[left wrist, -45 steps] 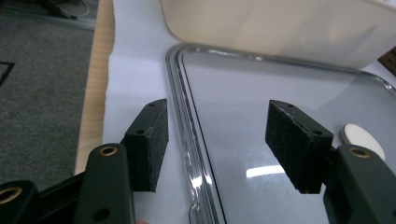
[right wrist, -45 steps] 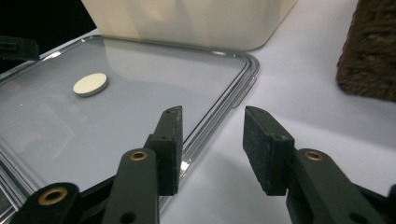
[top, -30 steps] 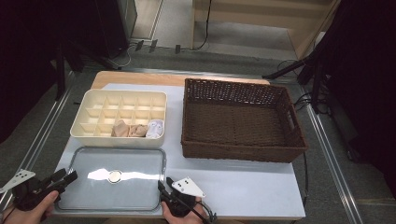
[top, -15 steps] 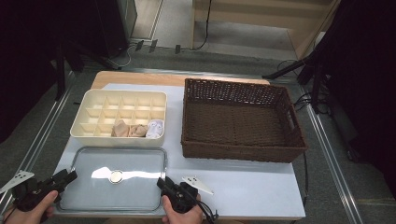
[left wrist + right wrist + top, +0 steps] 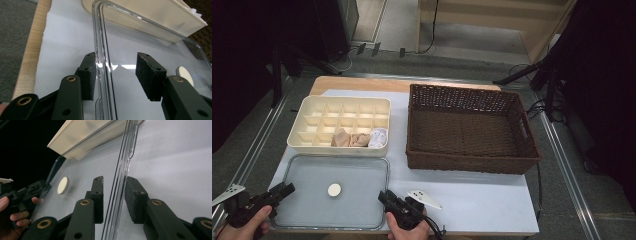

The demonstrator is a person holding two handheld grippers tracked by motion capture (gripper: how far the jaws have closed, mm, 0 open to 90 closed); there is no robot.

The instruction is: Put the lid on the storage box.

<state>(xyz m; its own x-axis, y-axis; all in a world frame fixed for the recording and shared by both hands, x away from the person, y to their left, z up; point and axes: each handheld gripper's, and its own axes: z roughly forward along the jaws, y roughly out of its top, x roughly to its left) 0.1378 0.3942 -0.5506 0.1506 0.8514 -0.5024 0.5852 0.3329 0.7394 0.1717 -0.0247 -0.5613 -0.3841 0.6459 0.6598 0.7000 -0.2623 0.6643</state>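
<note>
A clear plastic lid (image 5: 357, 172) lies flat at the table's near left, with a white round disc (image 5: 334, 189) on it. My left gripper (image 5: 286, 190) straddles the lid's left rim (image 5: 98, 37). Its jaws have just been closing: the outer pad (image 5: 90, 72) sits against the rim and the inner pad (image 5: 148, 72) stands well off it. My right gripper (image 5: 384, 197) straddles the right rim (image 5: 127, 152). Its jaws have also just been closing, and both pads stand a little off the plastic.
Behind the lid is a cream divided box (image 5: 339, 115) holding beige cloth (image 5: 349, 139) and a white bundle (image 5: 378, 137). A brown wicker basket (image 5: 469, 127) stands at the right. The table's wooden edge (image 5: 30, 55) runs just left of the lid.
Both hands stay at the lid's near corners. The right gripper's grey plate has swung slightly to the right. The lid and disc have not moved.
</note>
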